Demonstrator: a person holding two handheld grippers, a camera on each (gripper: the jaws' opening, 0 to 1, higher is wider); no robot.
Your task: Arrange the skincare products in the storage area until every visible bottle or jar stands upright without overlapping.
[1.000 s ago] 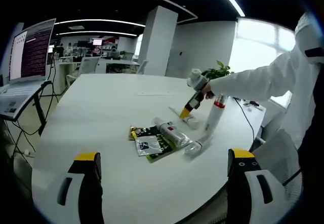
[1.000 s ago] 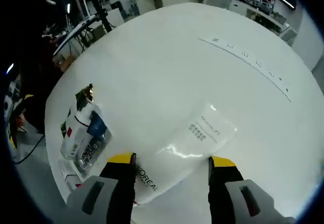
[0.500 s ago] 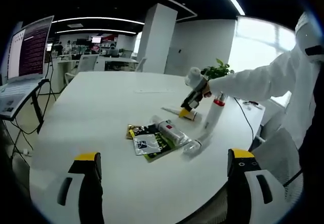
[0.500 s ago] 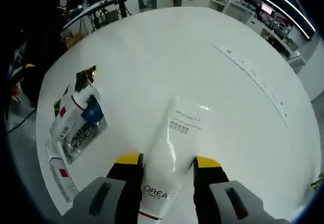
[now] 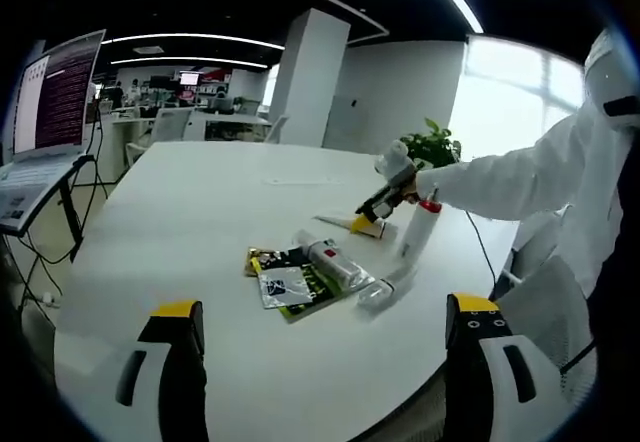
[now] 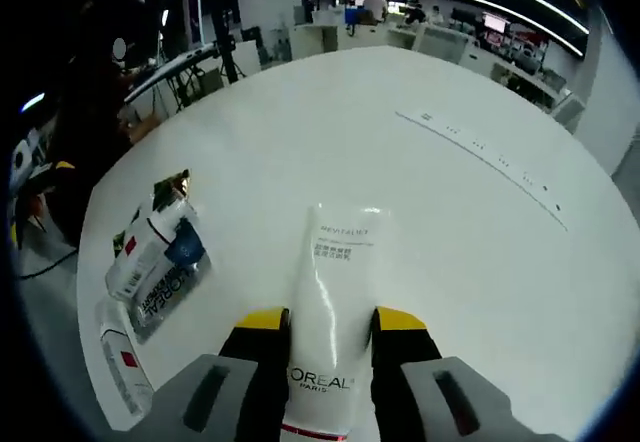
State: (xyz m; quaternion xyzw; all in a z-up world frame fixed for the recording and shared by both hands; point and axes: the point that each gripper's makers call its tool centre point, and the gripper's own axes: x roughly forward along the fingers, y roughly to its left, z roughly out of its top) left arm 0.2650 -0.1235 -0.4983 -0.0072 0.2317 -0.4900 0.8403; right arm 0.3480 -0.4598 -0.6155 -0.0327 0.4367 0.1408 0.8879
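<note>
My right gripper (image 6: pixel 331 320) is shut on a white L'Oreal tube (image 6: pixel 336 257), whose flat end points away over the white table (image 6: pixel 470 242). In the left gripper view the same right gripper (image 5: pixel 378 207) holds that tube (image 5: pixel 340 223) tilted low over the table. Beside it a white bottle with a red cap (image 5: pixel 417 228) stands upright. A tube in clear wrap (image 5: pixel 333 259), dark sachets (image 5: pixel 290 284) and another lying tube (image 5: pixel 386 287) rest mid-table; the wrapped tube (image 6: pixel 157 260) lies to the left of my right gripper. My left gripper (image 5: pixel 323 308) is open, near the table's front edge.
A laptop on a stand (image 5: pixel 45 122) is at the left of the table (image 5: pixel 200 212). A person's white sleeve (image 5: pixel 520 177) reaches in from the right, with a plant (image 5: pixel 432 145) behind and a chair (image 5: pixel 545 297) below. Small printed marks (image 6: pixel 480 150) cross the far tabletop.
The right gripper's jaws, wide apart around the tube a second ago, have shut on it and the tube now points straight ahead. The left gripper has barely moved.
</note>
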